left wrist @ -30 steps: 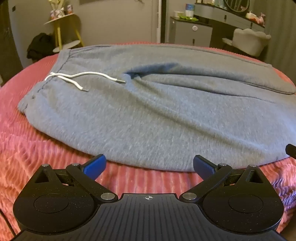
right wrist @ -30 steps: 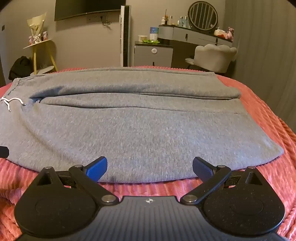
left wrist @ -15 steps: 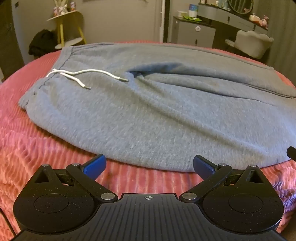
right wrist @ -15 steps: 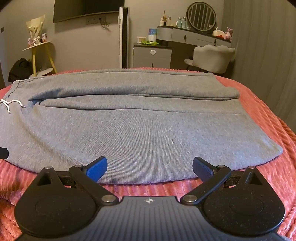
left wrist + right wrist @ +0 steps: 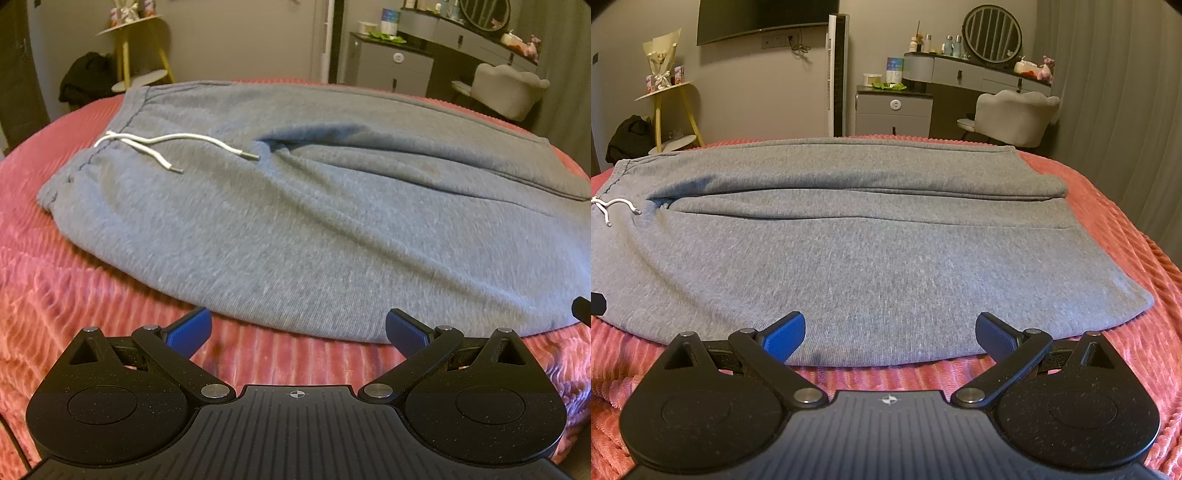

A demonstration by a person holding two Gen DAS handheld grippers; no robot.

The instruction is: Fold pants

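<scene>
Grey sweatpants (image 5: pixel 314 221) lie flat across a pink ribbed bedspread (image 5: pixel 74 295), waistband at the left with a white drawstring (image 5: pixel 166 142), legs running right. They also fill the right wrist view (image 5: pixel 868 258), leg cuffs at the right. My left gripper (image 5: pixel 295 328) is open and empty, just short of the pants' near edge. My right gripper (image 5: pixel 890 332) is open and empty, its fingertips over the near edge of the leg. A tip of the other gripper shows at each view's side edge.
Beyond the bed stand a yellow side table (image 5: pixel 670 110), a grey cabinet (image 5: pixel 894 110), a vanity with round mirror (image 5: pixel 991 33) and a pale chair (image 5: pixel 1015 114). The bedspread (image 5: pixel 1126 258) drops away at the right.
Both grippers have crept slightly forward toward the pants' near edge; the left view has turned a little. Both stay open and empty.
</scene>
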